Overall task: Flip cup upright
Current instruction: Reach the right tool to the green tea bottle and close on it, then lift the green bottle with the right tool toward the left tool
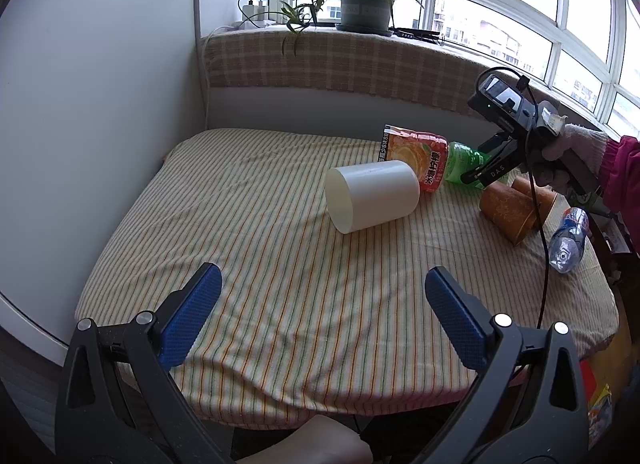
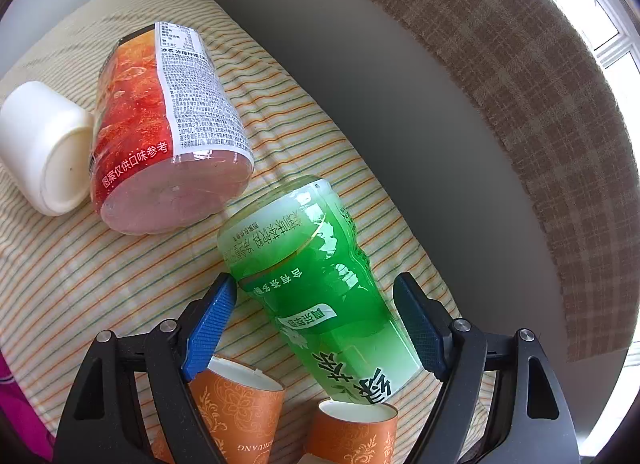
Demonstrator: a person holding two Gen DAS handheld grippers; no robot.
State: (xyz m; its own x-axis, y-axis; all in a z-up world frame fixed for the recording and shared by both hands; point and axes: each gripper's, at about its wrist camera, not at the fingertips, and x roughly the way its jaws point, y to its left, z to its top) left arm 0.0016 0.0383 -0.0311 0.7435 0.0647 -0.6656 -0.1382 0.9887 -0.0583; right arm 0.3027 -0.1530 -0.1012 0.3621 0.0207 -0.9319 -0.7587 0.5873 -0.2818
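Observation:
A green plastic cup (image 2: 320, 284) lies on its side on the striped tablecloth; it also shows in the left wrist view (image 1: 466, 162). My right gripper (image 2: 316, 300) is open, its blue pads either side of the green cup, apart from it or barely touching. The right gripper also shows in the left wrist view (image 1: 476, 176). A white cup (image 1: 370, 195) lies on its side mid-table, also in the right wrist view (image 2: 44, 148). A red-orange cup (image 1: 424, 158) lies beside it (image 2: 164, 128). My left gripper (image 1: 322, 292) is open and empty, well short of the white cup.
Two orange paper cups (image 1: 510, 208) lie on their sides at the right (image 2: 236, 404). A clear water bottle (image 1: 570, 240) lies near the table's right edge. A white wall panel (image 1: 100, 104) stands left. A cushioned ledge (image 1: 340, 64) with a potted plant (image 1: 364, 4) runs behind.

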